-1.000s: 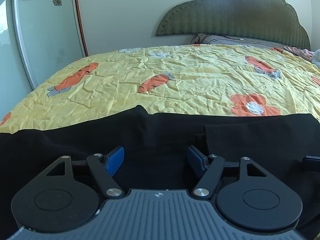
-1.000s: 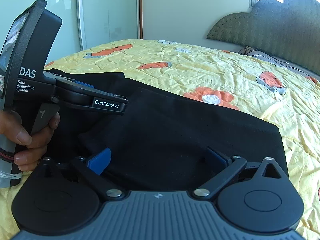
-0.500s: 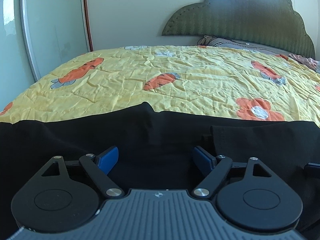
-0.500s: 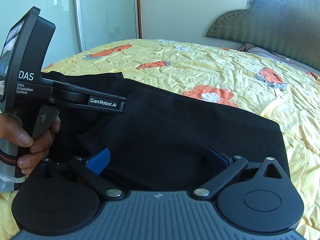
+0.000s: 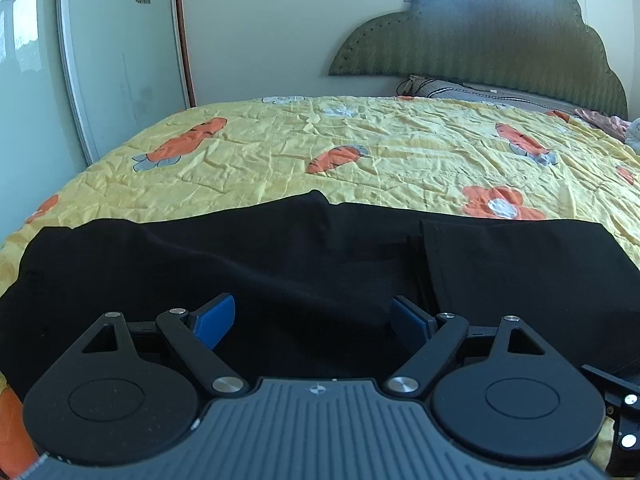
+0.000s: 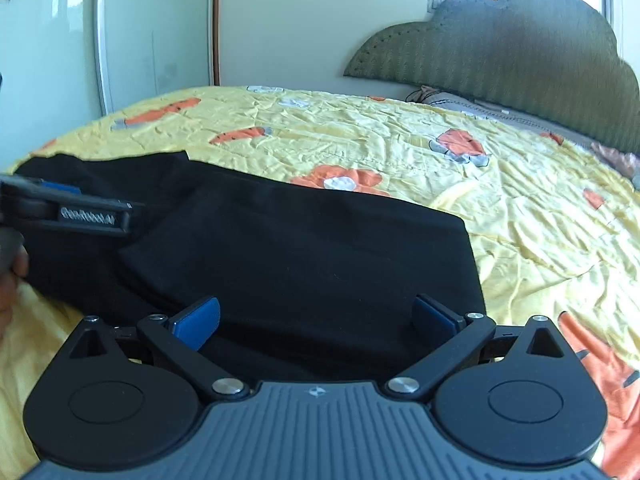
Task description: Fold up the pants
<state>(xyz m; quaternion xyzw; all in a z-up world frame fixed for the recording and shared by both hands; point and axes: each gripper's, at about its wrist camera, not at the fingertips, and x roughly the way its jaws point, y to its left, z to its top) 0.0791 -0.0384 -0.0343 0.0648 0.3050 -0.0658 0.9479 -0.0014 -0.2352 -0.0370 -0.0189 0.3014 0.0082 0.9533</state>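
Observation:
Black pants (image 5: 320, 260) lie folded across the near part of the bed, with a doubled layer on the right whose hemmed edge (image 5: 430, 264) runs toward me. My left gripper (image 5: 312, 314) hovers over the near side of the cloth. Its jaws are opening and the blue pads pinch nothing. In the right wrist view the pants (image 6: 300, 248) fill the middle. My right gripper (image 6: 318, 314) stands open over their near edge, pads wide apart and off the fabric. At that view's left edge a blue pad (image 6: 60, 189) of the left gripper shows above the cloth.
The bed has a yellow quilt (image 5: 400, 152) with carrots and flowers. A green headboard (image 5: 480, 40) and a pillow (image 5: 460, 92) lie at the far end, and pale wardrobe doors (image 5: 120, 60) stand to the left. A person's hand (image 6: 10, 276) is at the left edge.
Both cameras drew back from the pants, so more cloth and quilt show. The left jaws spread wider. In the right wrist view the left gripper slid to the left, nearly out of frame.

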